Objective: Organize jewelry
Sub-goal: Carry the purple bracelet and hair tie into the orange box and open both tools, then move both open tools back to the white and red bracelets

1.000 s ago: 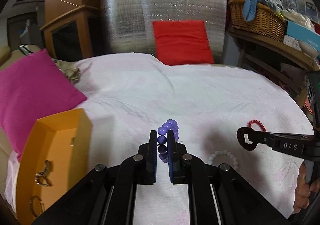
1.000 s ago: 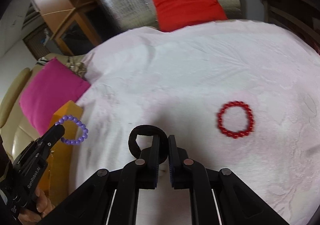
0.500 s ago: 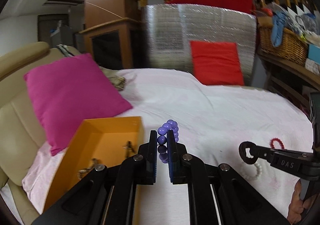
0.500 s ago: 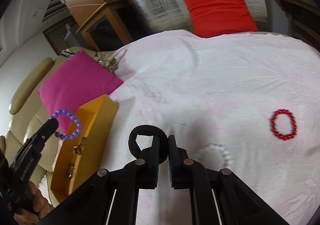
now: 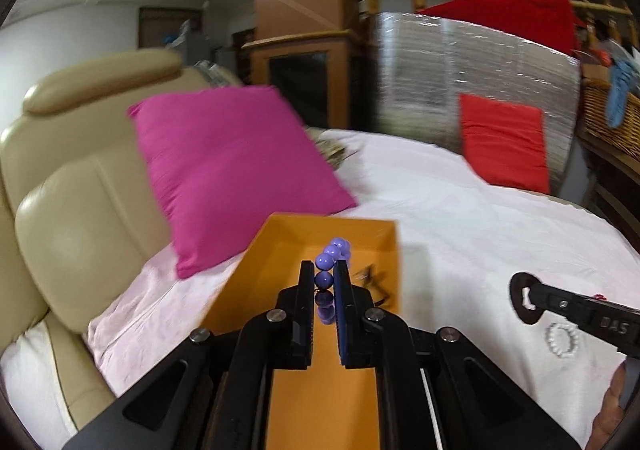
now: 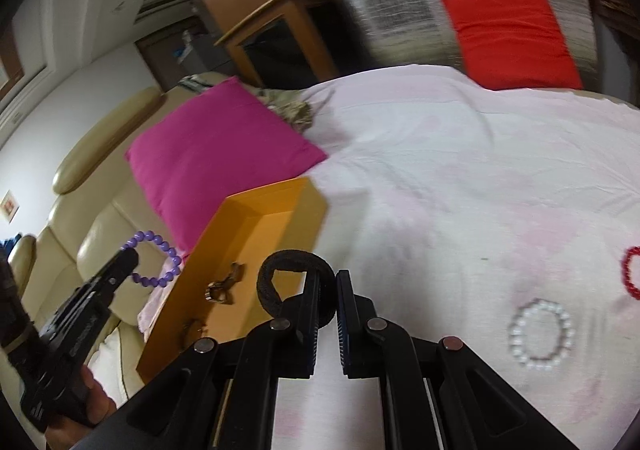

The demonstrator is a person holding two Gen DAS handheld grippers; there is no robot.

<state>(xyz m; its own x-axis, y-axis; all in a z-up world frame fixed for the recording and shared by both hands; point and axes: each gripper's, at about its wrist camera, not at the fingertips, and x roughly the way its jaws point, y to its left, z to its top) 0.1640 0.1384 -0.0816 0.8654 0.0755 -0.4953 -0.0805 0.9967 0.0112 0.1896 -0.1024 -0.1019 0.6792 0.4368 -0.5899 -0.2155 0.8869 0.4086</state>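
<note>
Your left gripper (image 5: 324, 274) has its fingers pinched on the purple bracelet (image 5: 326, 270), and here's the change: a second ago that bracelet hung over bare sheet, with the orange box (image 5: 256, 274) away at the lower left of the frame. Now the box sits dead centre in the left view, its floor spread under your fingers and the beads dangling over it. In the right view the same bracelet (image 6: 160, 262) shows at lower left, seemingly just outside the box's near wall (image 6: 208, 250), so I'd judge you're at the rim or barely past it, not deep inside.

Your right gripper (image 6: 328, 302) has swung the same way. Its fingers are narrow, gripping the black hair tie (image 6: 280, 282), which now hovers by the box's right edge, with the small metal pieces (image 6: 222, 288) already lying in the box just beyond.

On the bed sheet (image 6: 440, 177), the white bracelet (image 6: 540, 334) sits at lower right and the red bracelet (image 6: 632, 274) is half cut off at the right edge. Both are yet to be collected.

So two items look ready to drop. Ease the purple one further in before you open, or it may snag the wall.
</note>
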